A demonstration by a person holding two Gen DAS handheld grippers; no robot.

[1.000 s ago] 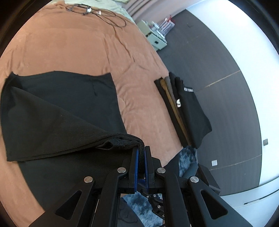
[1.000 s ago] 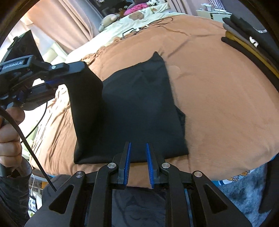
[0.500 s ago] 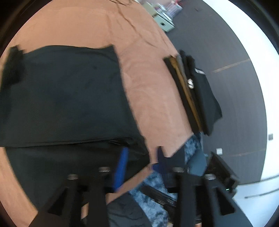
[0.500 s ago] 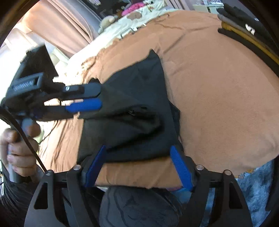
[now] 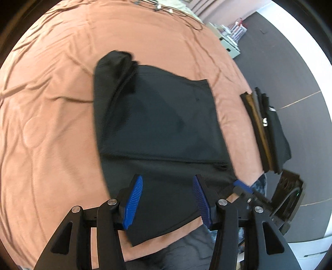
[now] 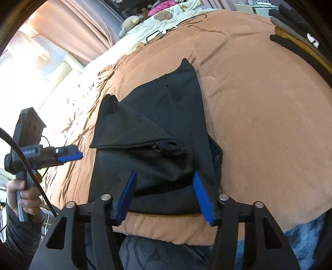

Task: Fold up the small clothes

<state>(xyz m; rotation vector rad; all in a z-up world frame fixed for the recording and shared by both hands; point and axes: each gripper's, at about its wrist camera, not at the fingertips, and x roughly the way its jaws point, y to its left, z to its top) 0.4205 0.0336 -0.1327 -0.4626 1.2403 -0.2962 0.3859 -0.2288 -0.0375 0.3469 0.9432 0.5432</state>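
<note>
A black garment (image 5: 161, 133) lies on the brown bedspread (image 5: 51, 116), one side folded over the middle, its far corner bunched. It also shows in the right wrist view (image 6: 157, 141), with a folded flap lying across it. My left gripper (image 5: 168, 195) is open and empty, held just above the garment's near edge. My right gripper (image 6: 164, 195) is open and empty above the garment's near end. The left gripper also shows from the side in the right wrist view (image 6: 69, 156), off the garment's left edge.
A stack of folded dark and tan clothes (image 5: 267, 133) lies at the bed's right edge, also in the right wrist view (image 6: 300, 41). Cables (image 6: 157, 35) and soft toys (image 6: 164, 14) lie at the far end of the bed. Dark floor (image 5: 290, 62) lies to the right.
My left gripper let go of the garment's edge, which dropped folded over the middle, and drew back. Both grippers opened wide.
</note>
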